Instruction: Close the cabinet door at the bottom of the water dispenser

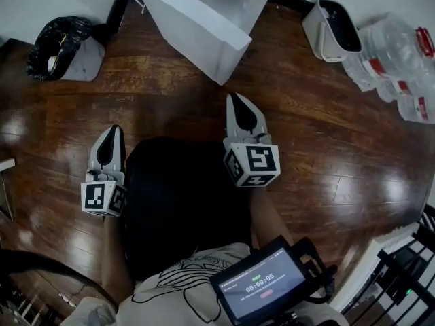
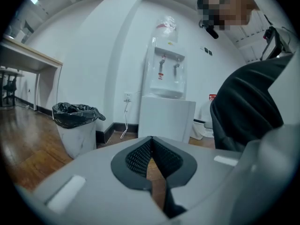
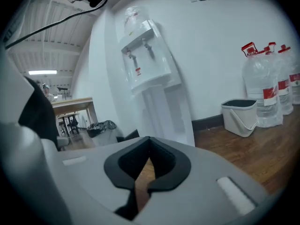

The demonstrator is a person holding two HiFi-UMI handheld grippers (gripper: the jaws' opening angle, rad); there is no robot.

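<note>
A wooden floor (image 1: 326, 128) fills most of the head view, and the white water dispenser (image 1: 204, 19) stands at its far edge against the wall, straight ahead of the person. The cabinet door (image 2: 167, 118) is the pale panel at the foot of the dispenser. In the left gripper view it seems to stand out in front of the body rather than flush with it, though how far it is swung I cannot tell. A bin with a black bag (image 1: 61, 46) sits to the left of the dispenser. A cluster of water bottles (image 1: 401, 66) and a white bucket (image 1: 333, 29) sit to the right. The left gripper (image 1: 115, 133) and the right gripper (image 1: 235, 102) are both held low over the floor, well apart from the door. Each has its jaws drawn together at the tips with nothing between them. The task looks to be at the approach, with the door not yet touched. The next move probably calls for stepping closer, setting one closed tip against the door's outer face near its free edge, and pushing steadily until it sits flush.
</note>
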